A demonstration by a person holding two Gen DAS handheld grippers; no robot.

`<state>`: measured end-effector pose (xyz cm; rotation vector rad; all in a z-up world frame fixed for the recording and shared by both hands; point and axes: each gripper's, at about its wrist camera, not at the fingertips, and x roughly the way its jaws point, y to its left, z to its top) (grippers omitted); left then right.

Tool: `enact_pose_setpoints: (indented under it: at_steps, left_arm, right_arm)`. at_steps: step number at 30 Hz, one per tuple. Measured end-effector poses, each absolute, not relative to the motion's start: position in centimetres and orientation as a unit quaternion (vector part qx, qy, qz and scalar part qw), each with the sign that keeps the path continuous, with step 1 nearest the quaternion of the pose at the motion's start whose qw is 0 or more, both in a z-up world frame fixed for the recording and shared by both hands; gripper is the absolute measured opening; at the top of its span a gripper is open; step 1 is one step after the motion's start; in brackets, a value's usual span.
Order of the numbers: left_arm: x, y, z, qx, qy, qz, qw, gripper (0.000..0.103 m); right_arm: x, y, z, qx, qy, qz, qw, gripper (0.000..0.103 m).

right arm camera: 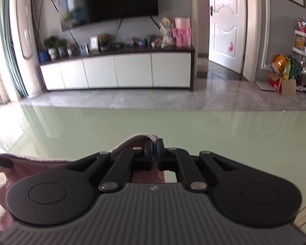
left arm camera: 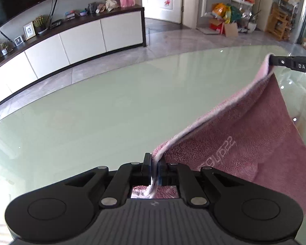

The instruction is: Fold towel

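Both hand-held grippers are raised over the pale green counter (left arm camera: 112, 106). The left hand-held gripper (left arm camera: 154, 168) is clenched on one corner of the pink towel (left arm camera: 244, 138), the right hand-held gripper (right arm camera: 154, 153) on another — the towel hangs stretched between them. Its lower part is cut off by the frame, and its stitched lettering is unreadable.

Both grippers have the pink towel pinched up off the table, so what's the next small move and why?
Probably carry both held corners forward and lower them together. The left gripper and right gripper each pinch the towel along its top edge, and it hangs over the glass table, ready to be folded over.
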<state>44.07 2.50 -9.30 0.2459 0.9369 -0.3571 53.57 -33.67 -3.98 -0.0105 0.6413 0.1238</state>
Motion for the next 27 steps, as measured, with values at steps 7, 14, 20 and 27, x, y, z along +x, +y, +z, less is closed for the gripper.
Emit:
enact_pose_setpoints:
  at_steps: [7,14,20,27]
  left_arm:
    - [46.3,2.0,-11.4,0.126,0.456,-0.15,0.868,0.01]
    - [47.5,1.9,-12.0,0.115,0.457,-0.124,0.873,0.019]
    - [47.1,1.4,-11.1,0.14,0.434,-0.078,0.887,0.041]
    - [42.8,2.1,-9.0,0.118,0.417,-0.071,0.898,0.069]
  right_arm:
    - [55.3,-32.9,-7.8,-0.036,0.343,0.044,0.938,0.005]
    - [55.5,-32.7,-7.9,-0.05,0.342,0.034,0.938,0.019]
    - [54.8,-32.7,-7.1,-0.061,0.334,0.023,0.94,0.032]
    - [51.9,-33.6,-6.3,-0.067,0.34,0.029,0.938,0.034]
